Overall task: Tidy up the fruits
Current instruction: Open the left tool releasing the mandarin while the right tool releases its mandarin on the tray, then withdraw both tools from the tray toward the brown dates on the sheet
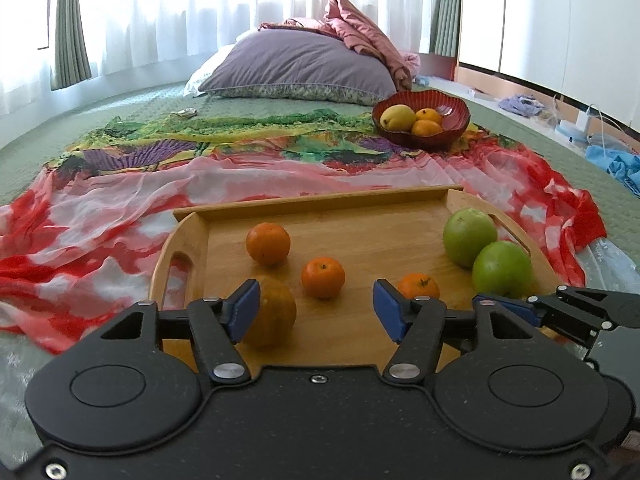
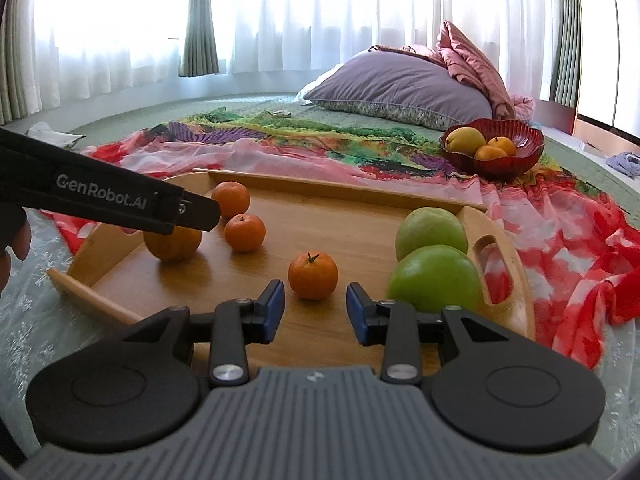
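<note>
Bed: I work over a green quilt (image 1: 120,128) with a bright patterned scarf (image 1: 100,220) spread across it.
Tray: the wooden tray (image 1: 360,216) lies on the scarf right under both my grippers; it carries six loose fruits.
Bowl: the red bowl (image 2: 528,148) sits well beyond the tray at about 1 o'clock from my right jaws, already holding a yellow fruit and two small oranges.
Green fruits: two green fruits (image 2: 434,276) touch each other at the tray's right end, at 2 o'clock from my right jaws.
Large orange: the large orange (image 1: 276,312) rests against my left gripper's left pad, at 10 o'clock.
Mandarin: the nearest mandarin (image 2: 313,275) stands at 12 o'clock from my right jaws, just ahead of the gap. It is round, so no axis matters.
Left gripper: my left gripper (image 1: 316,308) is spread wide, holding nothing.
Right gripper: my right gripper (image 2: 315,312) is spread, empty, and I judge it nearer that mandarin.
</note>
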The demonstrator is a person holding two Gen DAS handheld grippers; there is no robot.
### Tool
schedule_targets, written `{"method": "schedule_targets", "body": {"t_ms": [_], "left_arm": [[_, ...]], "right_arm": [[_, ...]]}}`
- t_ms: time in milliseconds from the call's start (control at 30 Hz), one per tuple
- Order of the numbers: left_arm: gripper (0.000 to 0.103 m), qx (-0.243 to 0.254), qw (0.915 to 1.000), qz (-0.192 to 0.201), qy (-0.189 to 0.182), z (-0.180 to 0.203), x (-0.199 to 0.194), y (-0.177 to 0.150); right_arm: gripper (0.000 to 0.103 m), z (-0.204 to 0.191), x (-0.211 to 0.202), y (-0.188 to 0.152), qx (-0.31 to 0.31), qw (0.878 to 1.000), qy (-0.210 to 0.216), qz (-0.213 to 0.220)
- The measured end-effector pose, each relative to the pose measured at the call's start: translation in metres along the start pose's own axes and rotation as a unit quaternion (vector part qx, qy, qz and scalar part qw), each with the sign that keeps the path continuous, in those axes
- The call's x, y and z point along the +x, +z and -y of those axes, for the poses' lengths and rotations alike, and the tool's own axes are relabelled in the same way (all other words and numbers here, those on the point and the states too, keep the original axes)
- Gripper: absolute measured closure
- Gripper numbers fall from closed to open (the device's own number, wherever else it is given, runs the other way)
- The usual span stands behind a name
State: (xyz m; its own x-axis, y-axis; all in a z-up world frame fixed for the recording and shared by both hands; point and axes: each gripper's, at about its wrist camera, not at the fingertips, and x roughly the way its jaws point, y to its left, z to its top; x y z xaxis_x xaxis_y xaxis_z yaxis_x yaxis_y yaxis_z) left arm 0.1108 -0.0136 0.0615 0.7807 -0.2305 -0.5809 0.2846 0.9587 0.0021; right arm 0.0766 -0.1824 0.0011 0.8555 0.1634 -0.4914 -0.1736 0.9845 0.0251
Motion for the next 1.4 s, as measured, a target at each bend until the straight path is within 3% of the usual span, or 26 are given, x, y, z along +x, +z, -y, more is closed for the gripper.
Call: {"method": "schedule_targets", "body": {"t_ms": [467, 733, 1400], "left_arm": [[0.028, -0.008, 0.9998, 0.013, 0.010, 0.008, -0.038, -0.046], [0.015, -0.009, 0.9998, 0.018, 0.004, 0.012, -0.047, -0.067], [0.009, 0.002, 0.9999, 0.003, 0.011, 0.018, -0.041, -0.095]], "right_arm": [[0.044, -0.003, -0.039, -0.020, -0.002, 1.000, 0.008, 0.024], [0.039, -0.011, -0.052, -0.033, -0.021, 0.999, 0.007, 0.029], [0.038, -0.016, -0.054, -0.057, -0.016, 1.000, 0.016, 0.003]]}}
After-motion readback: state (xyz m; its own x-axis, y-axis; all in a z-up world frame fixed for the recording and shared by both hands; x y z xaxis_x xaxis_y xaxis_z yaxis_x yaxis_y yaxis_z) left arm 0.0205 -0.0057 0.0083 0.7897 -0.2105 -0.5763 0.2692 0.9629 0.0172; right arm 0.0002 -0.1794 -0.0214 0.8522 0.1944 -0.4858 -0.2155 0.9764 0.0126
